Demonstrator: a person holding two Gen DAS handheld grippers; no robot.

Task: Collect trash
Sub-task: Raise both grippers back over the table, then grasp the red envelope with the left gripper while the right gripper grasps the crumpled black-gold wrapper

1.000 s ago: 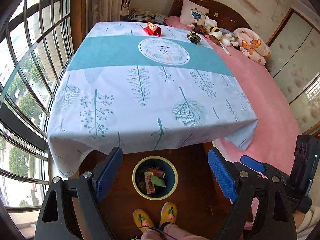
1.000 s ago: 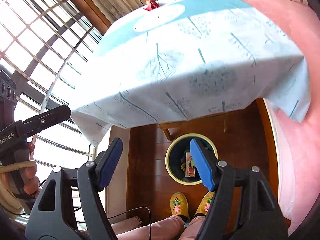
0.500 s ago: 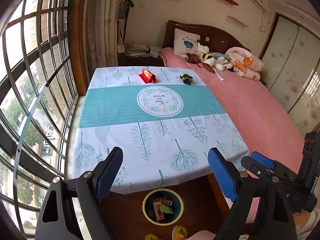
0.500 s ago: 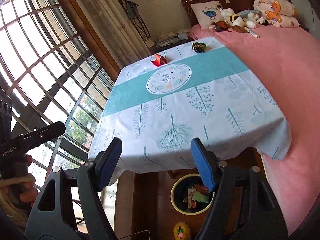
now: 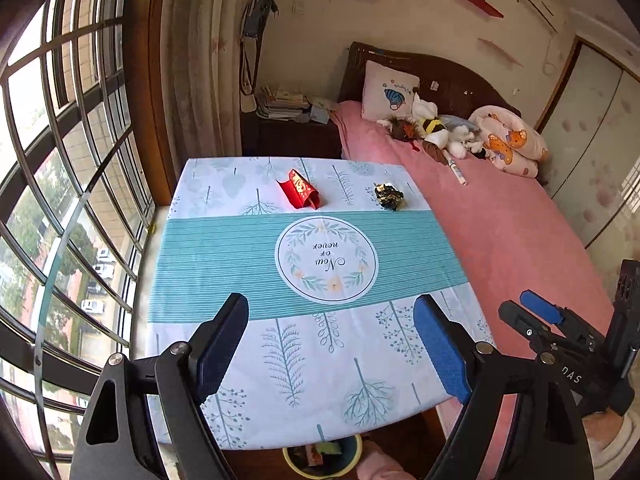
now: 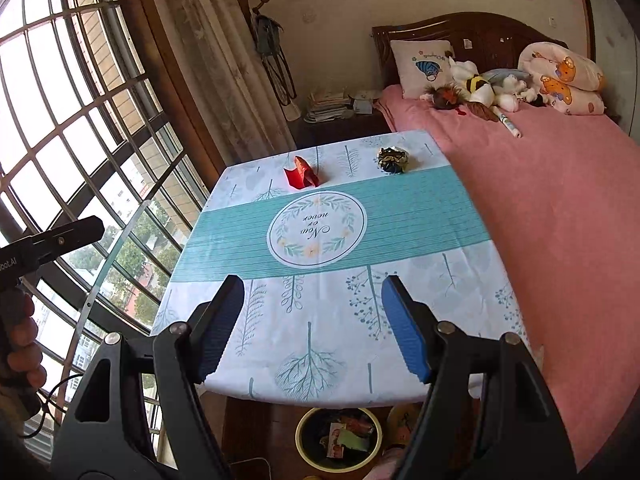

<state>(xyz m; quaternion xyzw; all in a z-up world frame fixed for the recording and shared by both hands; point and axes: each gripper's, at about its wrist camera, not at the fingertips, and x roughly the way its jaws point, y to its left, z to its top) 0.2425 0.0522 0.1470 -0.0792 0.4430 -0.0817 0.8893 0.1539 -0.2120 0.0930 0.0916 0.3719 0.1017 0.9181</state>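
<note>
Left tongs (image 5: 336,350) closing, empty; right tongs (image 6: 312,328) wide, empty.

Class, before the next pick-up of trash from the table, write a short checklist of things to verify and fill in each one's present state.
1. Left tongs empty: ok, though the jaws are closing slightly.
2. Right tongs open and empty: ok.
3. Red wrapper lying free at the far end of the table: ok.
4. Crumpled gold and black foil apart from the wrapper: ok.
5. Bin on the floor below the near table edge, with room left: ok, trash covers only the bottom.
6. Either tongs near the trash: not ok, both hover over the near edge.
</note>
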